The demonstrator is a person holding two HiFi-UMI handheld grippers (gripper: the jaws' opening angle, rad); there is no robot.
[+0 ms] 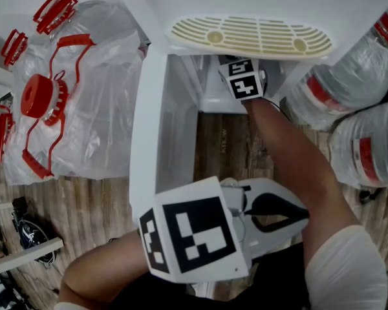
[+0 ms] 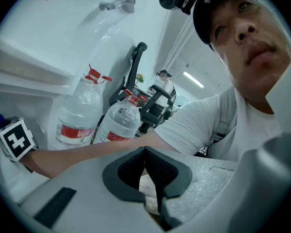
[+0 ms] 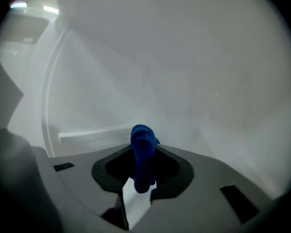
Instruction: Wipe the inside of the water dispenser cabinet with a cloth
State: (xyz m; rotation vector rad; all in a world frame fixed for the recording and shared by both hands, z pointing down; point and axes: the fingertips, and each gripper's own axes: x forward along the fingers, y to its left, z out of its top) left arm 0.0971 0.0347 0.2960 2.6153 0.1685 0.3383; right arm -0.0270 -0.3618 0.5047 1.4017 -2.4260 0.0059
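Observation:
The white water dispenser's lower cabinet (image 1: 181,112) stands open, its door (image 1: 145,134) swung toward me on the left. My right arm reaches into it; only that gripper's marker cube (image 1: 244,78) shows at the opening. In the right gripper view, the right gripper (image 3: 143,171) is shut on a blue cloth (image 3: 142,142), close to the cabinet's white inner wall (image 3: 184,72). My left gripper (image 1: 306,213) hangs outside, low near my body, shut and holding nothing (image 2: 145,152). The left gripper view also catches the right gripper's cube (image 2: 14,140).
A beige slotted drip tray (image 1: 249,36) juts out above the cabinet. Large water bottles (image 1: 339,82) with red labels lie at the right. Plastic-wrapped bottles with red caps (image 1: 39,95) crowd the left. Wooden floor (image 1: 223,147) lies before the cabinet.

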